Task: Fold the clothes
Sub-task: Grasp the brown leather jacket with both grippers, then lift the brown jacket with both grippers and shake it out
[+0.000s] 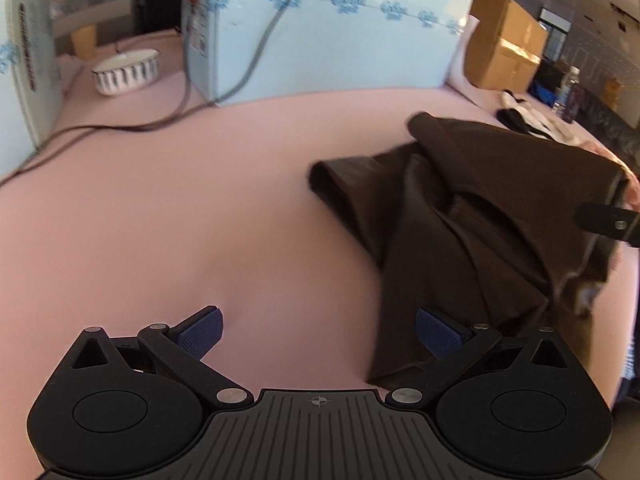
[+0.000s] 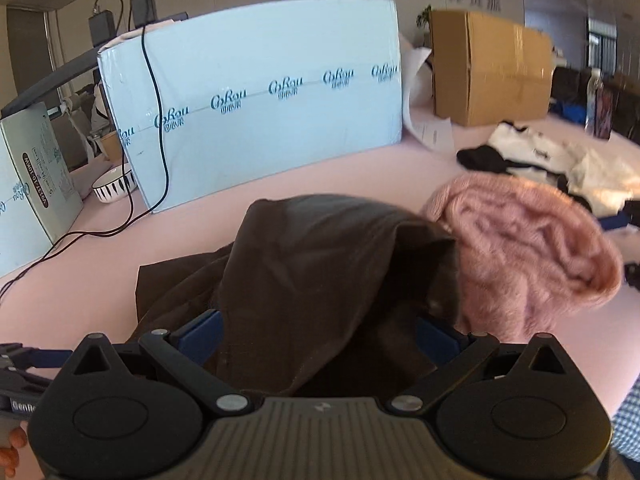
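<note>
Where spread right gripper (image 2: 318, 338): brown garment (image 2: 320, 264)

You are working in even, soft daylight; the pink bench (image 1: 168, 216) reads bright with only faint shadows. In the right wrist view the brightest area lies at the far right, where windows (image 2: 600, 36) glow. Both fisheye views bend straight lines hard near the edges, and the corners go black. Motion blur smears the brown garment (image 1: 472, 216) and the printed box (image 1: 340, 28) in the left wrist view. Its dark folds lose detail. The gripper bodies up close stay sharp.
</note>
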A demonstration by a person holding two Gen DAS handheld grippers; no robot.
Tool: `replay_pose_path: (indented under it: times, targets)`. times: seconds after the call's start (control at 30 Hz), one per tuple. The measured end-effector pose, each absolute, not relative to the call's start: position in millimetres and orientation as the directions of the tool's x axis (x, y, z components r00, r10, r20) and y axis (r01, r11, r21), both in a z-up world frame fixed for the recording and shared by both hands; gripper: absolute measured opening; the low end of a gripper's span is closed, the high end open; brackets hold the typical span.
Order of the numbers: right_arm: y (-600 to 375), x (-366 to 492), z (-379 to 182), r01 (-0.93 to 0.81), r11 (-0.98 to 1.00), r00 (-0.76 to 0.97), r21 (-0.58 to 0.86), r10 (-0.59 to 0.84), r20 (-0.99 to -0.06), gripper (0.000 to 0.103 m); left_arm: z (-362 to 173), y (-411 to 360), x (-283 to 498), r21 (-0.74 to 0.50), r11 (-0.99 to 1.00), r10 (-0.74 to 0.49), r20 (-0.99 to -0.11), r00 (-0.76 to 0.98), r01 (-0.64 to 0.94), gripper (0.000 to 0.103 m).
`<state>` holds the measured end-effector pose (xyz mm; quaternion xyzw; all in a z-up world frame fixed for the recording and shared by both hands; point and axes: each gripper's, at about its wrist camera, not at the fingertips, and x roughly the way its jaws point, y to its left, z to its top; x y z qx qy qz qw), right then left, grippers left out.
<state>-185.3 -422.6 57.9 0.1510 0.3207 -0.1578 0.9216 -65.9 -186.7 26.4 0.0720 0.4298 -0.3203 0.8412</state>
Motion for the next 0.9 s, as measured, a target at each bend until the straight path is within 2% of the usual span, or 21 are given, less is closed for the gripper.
replay_pose_path:
  times: [0.07,0.13,0.2,0.27,0.3,0.33,0.4,0.47,0.5,0.53,0.67,0.77,0.9]
  targets:
    - [-422,-180,53,0.345,0.905,0.775,0.248,-0.126,-0.619,0.089,24,-191,-68,-0.155,0.778,-0.479,-0.773,0.416,0.609,0.103]
    - [-420,-170,47,0.316,0.904,0.782,0.289,-0.075,-0.619,0.088,24,-195,-68,-0.162,0.770,-0.489,-0.771,0.408,0.617,0.103]
    - [-419,-158,41,0.309,0.900,0.774,0.309,-0.049,-0.632,0.082,23,-200,-67,-0.182,0.756,-0.510,-0.766,0.391,0.628,0.103]
    - [-423,-150,31,0.325,0.879,0.763,0.349,-0.025,-0.646,0.055,22,-205,-66,-0.176,0.748,-0.514,-0.763,0.391,0.640,0.103]
    - [-426,-147,26,0.333,0.864,0.759,0.379,-0.007,-0.652,0.050,21,-207,-66,-0.173,0.742,-0.520,-0.758,0.393,0.648,0.103]
    - [-430,-144,20,0.339,0.846,0.758,0.412,0.014,-0.652,0.041,21,-208,-67,-0.170,0.735,-0.528,-0.751,0.396,0.657,0.096]
    - [-436,-149,14,0.335,0.815,0.782,0.473,0.040,-0.622,0.033,21,-210,-70,-0.168,0.717,-0.547,-0.737,0.397,0.676,0.086]
    - [-440,-155,14,0.307,0.811,0.806,0.499,0.057,-0.589,0.021,22,-208,-74,-0.183,0.683,-0.585,-0.717,0.380,0.707,0.057]
    - [-441,-158,15,0.293,0.810,0.819,0.509,0.061,-0.570,0.018,22,-207,-75,-0.196,0.666,-0.604,-0.708,0.367,0.719,0.048]
    - [-440,-163,16,0.283,0.812,0.834,0.510,0.054,-0.549,0.014,21,-206,-77,-0.209,0.652,-0.621,-0.699,0.355,0.729,0.037]
    - [-432,-182,27,0.228,0.846,0.899,0.482,0.008,-0.438,0.010,21,-201,-87,-0.212,0.648,-0.649,-0.656,0.385,0.732,0.021]
    - [-423,-197,42,0.184,0.871,0.944,0.456,-0.028,-0.328,0.010,22,-196,-93,-0.241,0.674,-0.660,-0.621,0.423,0.698,0.019]
    - [-415,-208,62,0.178,0.883,0.970,0.435,-0.083,-0.228,0.010,24,-197,-97,-0.241,0.695,-0.660,-0.588,0.467,0.678,0.017]
